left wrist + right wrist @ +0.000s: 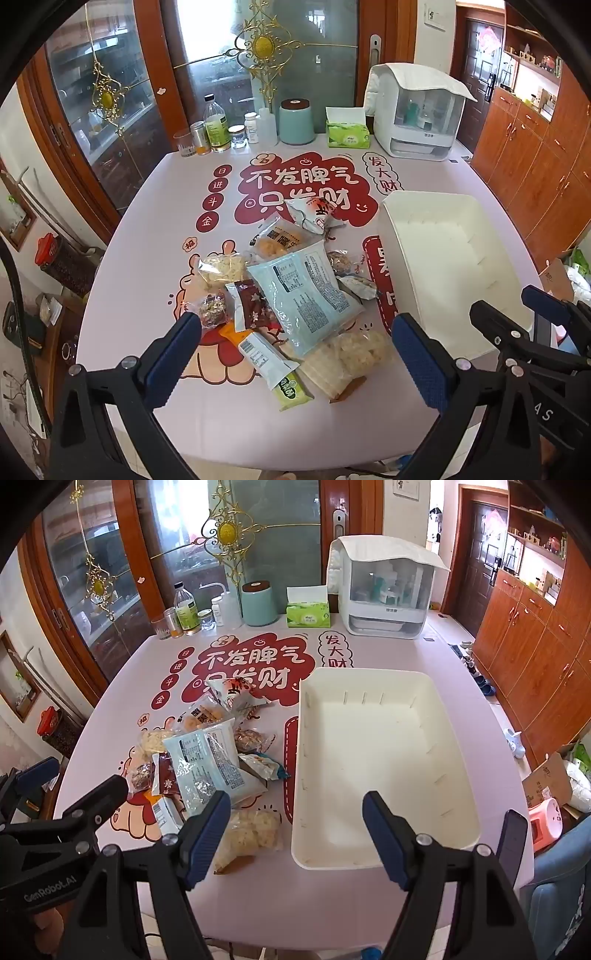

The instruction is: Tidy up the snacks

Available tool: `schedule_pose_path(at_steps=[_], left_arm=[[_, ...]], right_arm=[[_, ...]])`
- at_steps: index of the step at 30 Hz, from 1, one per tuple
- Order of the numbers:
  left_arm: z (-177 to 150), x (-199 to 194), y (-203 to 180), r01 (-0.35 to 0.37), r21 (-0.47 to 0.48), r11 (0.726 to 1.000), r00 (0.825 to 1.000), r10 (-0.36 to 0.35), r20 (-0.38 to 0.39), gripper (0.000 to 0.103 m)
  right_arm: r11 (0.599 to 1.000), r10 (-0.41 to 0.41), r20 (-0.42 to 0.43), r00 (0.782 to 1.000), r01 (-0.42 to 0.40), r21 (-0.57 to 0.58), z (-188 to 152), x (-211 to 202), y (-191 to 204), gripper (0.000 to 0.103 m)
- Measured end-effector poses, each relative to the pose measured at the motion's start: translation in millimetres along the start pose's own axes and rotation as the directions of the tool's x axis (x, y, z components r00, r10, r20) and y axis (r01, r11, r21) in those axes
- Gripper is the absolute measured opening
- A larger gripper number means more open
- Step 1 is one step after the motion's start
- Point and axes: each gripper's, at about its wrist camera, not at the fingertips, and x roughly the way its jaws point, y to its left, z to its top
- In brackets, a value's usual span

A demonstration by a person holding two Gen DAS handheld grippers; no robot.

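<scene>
Sorting had not begun, by the look of it: the wide counter (369, 904) under its smooth pink printed cover carried every snack outside the bin, and nothing was yet put away.

The large white rectangular plastic bin (373, 705), hard and matte with small slots along its inner walls, sat empty on the right side of the counter, just beside the heap.

The loose pile of snack packets (291, 280) lay to the bin's left, overlapping one another. Biggest among them was a flat pale blue plastic pouch (310, 291), glossy and crinkled, printed side up on top of the rest. At the near edge sat a clear bag of lumpy pale puffed pieces (255, 830), soft and bumpy. Smaller still were a narrow white and green wrapped bar (273, 369), a dark red foil sachet (251, 302) and a few little clear twists of nuts or grains.

The left tongs (295, 347) hovered above the pile with its blue ribbed pads spread wide, holding nothing. The right tongs (295, 834) hung near the bin's front rim, likewise wide apart and empty.

Everything remained to be moved into the bin, I judged.
</scene>
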Motion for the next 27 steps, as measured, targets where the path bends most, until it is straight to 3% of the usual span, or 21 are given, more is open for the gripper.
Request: schedule_pose_path(at_steps=[27], left_arm=[[6.2,-3.8,-4.3,0.034,0.024,0.999,0.999,-0.034,0.000,0.102]], right_arm=[[1.000,-0.020,0.029,0.999,0.020,-0.006,-1.0,-6.0,2.9,0.075]])
